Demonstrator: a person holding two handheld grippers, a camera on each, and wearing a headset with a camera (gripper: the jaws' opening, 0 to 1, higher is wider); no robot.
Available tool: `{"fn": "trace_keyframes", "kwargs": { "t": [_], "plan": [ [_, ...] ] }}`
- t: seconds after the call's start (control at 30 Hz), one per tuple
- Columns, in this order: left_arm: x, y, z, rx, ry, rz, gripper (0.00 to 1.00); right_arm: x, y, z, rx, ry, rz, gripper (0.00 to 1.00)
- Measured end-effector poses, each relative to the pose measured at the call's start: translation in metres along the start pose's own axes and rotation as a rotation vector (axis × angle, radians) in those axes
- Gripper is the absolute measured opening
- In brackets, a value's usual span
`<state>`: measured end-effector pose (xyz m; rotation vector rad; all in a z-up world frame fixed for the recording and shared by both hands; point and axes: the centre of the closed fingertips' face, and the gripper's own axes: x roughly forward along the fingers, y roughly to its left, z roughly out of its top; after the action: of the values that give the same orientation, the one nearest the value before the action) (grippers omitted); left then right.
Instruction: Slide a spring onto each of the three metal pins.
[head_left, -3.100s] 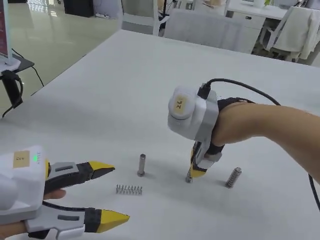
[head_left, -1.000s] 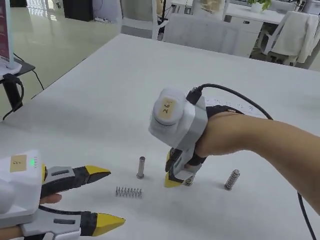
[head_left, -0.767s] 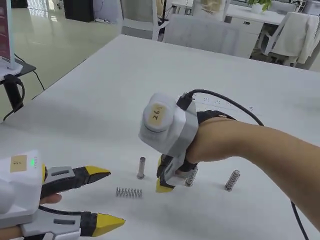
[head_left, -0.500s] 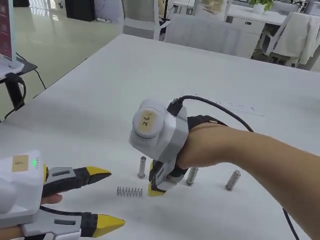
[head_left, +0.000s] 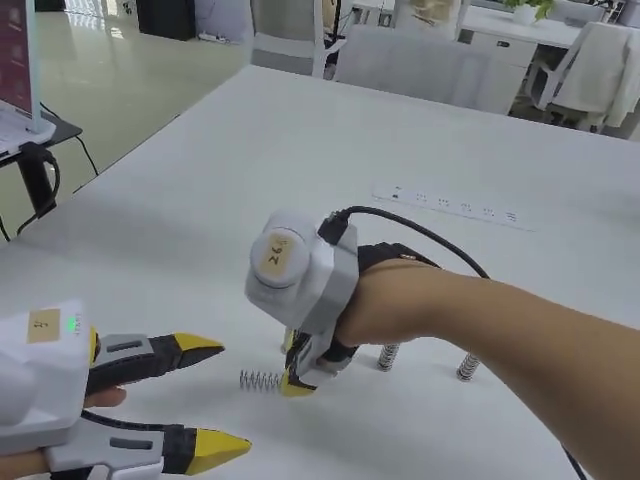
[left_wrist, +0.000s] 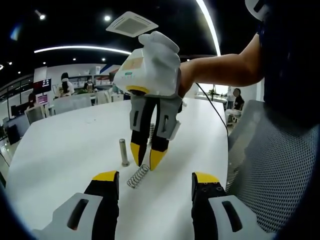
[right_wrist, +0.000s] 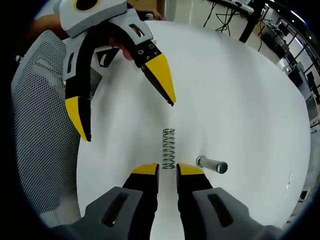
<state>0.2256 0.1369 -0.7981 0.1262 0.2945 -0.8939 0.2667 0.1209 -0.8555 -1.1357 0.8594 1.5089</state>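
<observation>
Right gripper (head_left: 297, 384) hovering at the loose spring (head_left: 258, 380) on the white surface (head_left: 250, 170).
Its jaws are standing slightly apart, straddling one end of the spring, which is lying flat at lower centre of the head view near the bare pin (right_wrist: 212, 164). Left gripper (head_left: 222, 395) is waiting at lower left, jaws spread wide. Two other springs (head_left: 388, 357) are sitting on pins at lower right.

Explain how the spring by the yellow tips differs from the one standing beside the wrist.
The loose spring lies flat on the table, while the standing spring is upright. The loose spring has the right gripper closing in around one end; nothing touches the standing spring. Both are small metal coils of similar build.
</observation>
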Motion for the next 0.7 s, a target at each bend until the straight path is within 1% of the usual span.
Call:
{"fn": "trace_keyframes", "kwargs": {
  "t": [0.27,0.33,0.47,0.7],
  "plan": [
    [-0.0008,0.0018,-0.0013,-0.003,0.002,0.003,0.53,0.0074,-0.0008,-0.0009,0.001,0.01,0.005,0.11],
    [-0.001,0.0019,-0.0016,-0.003,0.002,0.002,0.53,0.0072,-0.0007,0.0011,0.002,0.002,0.006,0.1],
    [-0.0015,0.0026,-0.0016,-0.004,0.001,0.004,0.53,0.0073,0.0003,0.001,-0.003,0.013,0.008,0.09],
    [-0.0021,0.0018,-0.0022,-0.001,0.004,0.002,0.52,0.0034,0.005,0.0001,0.006,0.013,0.013,0.08]
  ]
}}
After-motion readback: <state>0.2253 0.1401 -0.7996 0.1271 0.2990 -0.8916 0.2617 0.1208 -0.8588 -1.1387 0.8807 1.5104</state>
